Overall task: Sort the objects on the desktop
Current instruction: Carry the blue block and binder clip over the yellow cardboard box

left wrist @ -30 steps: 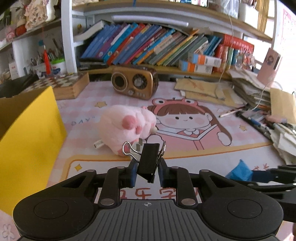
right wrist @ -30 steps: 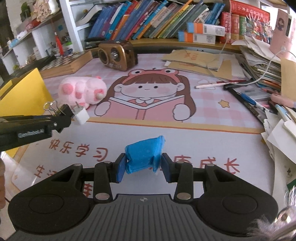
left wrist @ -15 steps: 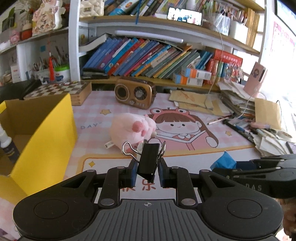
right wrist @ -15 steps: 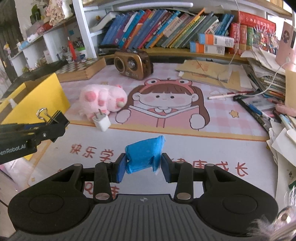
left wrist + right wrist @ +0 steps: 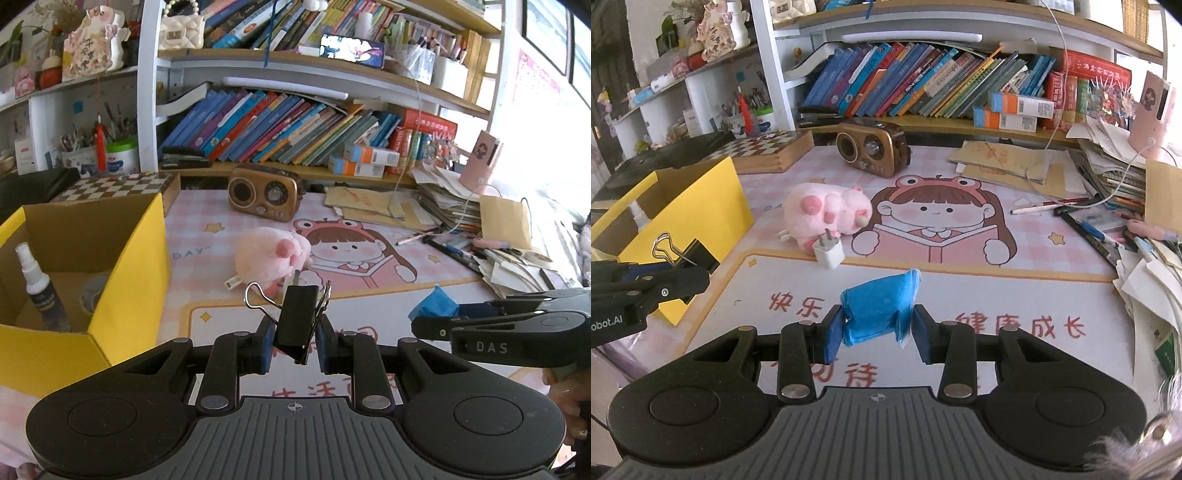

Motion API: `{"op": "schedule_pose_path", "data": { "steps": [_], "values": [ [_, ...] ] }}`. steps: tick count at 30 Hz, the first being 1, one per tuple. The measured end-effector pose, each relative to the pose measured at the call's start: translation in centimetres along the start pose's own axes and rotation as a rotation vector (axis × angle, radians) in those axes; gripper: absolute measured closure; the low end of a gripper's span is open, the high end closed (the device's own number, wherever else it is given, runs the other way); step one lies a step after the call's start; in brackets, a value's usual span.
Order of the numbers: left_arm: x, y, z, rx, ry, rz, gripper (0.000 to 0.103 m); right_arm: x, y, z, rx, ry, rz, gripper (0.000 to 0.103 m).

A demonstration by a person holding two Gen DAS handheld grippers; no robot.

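My left gripper [image 5: 293,341] is clamped on a black binder clip [image 5: 297,319], its wire handles sticking up and away from me; my right gripper [image 5: 874,325] is clamped on a soft blue packet [image 5: 877,308] that bulges between the pads. Both loads hang clear above the tabletop [image 5: 997,295]. The yellow box [image 5: 122,258] sits ahead and to the left of the left gripper, open at the top, with a spray bottle [image 5: 38,288] standing inside and what looks like a tape roll on its floor.

I judge this the carry to the box. I'd bring the clip over the near wall before letting go, high enough that the dangling lower edge clears the rim, and drop it away from the bottle so it doesn't topple. The blue packet is squashy, so I'd hold my squeeze steady and follow in behind, keeping the two grippers from crossing. Beyond the left gripper lie a pink plush toy [image 5: 273,254] and a white charger plug [image 5: 829,253], not yet sorted.
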State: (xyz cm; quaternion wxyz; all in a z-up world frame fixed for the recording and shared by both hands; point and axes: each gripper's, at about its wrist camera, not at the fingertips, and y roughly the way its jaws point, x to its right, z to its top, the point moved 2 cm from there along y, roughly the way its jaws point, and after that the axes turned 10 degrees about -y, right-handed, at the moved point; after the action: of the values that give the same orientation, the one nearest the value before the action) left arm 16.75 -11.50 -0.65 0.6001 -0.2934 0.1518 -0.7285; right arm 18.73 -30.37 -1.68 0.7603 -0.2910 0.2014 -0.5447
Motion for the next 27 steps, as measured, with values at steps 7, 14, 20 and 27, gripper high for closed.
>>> {"op": "schedule_pose_path", "data": {
  "steps": [7,14,20,27],
  "values": [
    [-1.5,-2.1,-1.1,-0.002,0.023,-0.043,0.08,-2.8,-0.9,-0.7,-0.016,0.016,-0.021,0.066],
    [-4.0,-4.9,-2.1,0.001,0.021,-0.061,0.08,-7.0,-2.0,-1.5,-0.036,-0.001,-0.017,0.067],
    [-6.3,-7.2,-2.9,0.0,0.023,-0.068,0.08,-10.5,-3.1,-2.1,-0.029,-0.01,-0.011,0.067],
    [-9.1,-9.7,-4.2,-0.007,0.017,-0.061,0.08,-14.4,-4.1,-3.1,-0.028,-0.006,-0.003,0.067]
  ]
}}
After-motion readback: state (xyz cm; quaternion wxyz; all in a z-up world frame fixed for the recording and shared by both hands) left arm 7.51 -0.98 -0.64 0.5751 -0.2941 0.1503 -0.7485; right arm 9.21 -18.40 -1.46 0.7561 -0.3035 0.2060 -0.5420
